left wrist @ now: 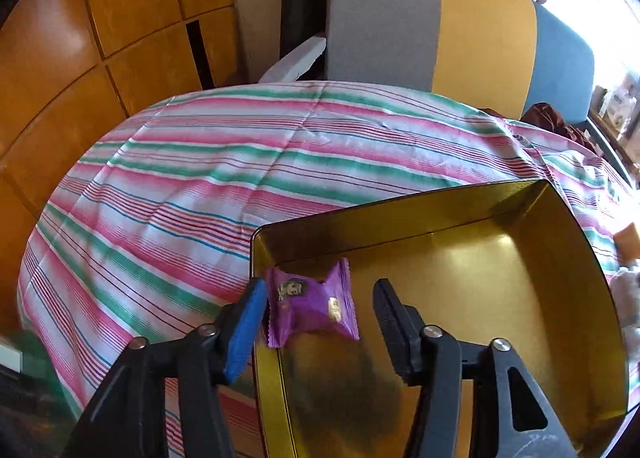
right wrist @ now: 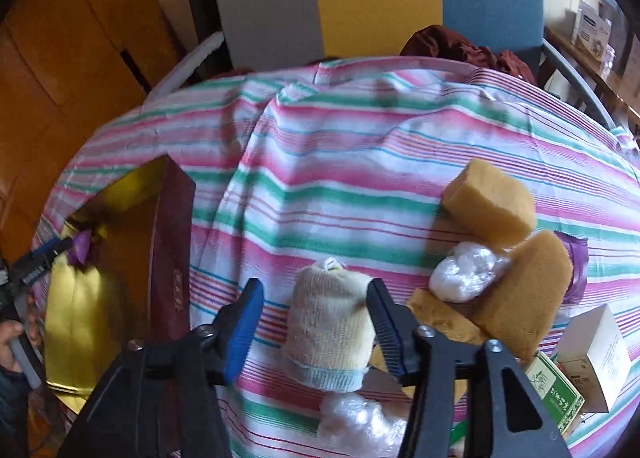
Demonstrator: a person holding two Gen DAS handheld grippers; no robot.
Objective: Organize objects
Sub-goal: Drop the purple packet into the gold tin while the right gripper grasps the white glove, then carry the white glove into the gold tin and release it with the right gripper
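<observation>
In the left wrist view my left gripper point(left wrist: 320, 298) is open over the near left corner of a gold-lined tin box point(left wrist: 460, 225). A purple snack packet point(left wrist: 310, 308) sits between its fingers, touching the blue left finger point(left wrist: 246, 328), clear of the black right one. In the right wrist view my right gripper point(right wrist: 316, 298) is open around a rolled cream sock point(right wrist: 328, 326) on the striped tablecloth; the black right finger point(right wrist: 382, 318) touches it. The box point(right wrist: 172, 258) and the packet point(right wrist: 82, 244) show at the left there.
Right of the sock lie two yellow sponges point(right wrist: 490, 203) point(right wrist: 528, 290), crumpled clear plastic point(right wrist: 466, 272), a purple wrapper point(right wrist: 578, 258), a white carton point(right wrist: 594, 354) and a green packet point(right wrist: 554, 388). More plastic point(right wrist: 356, 424) lies near. A grey, yellow and blue chair back point(left wrist: 440, 25) stands behind the table.
</observation>
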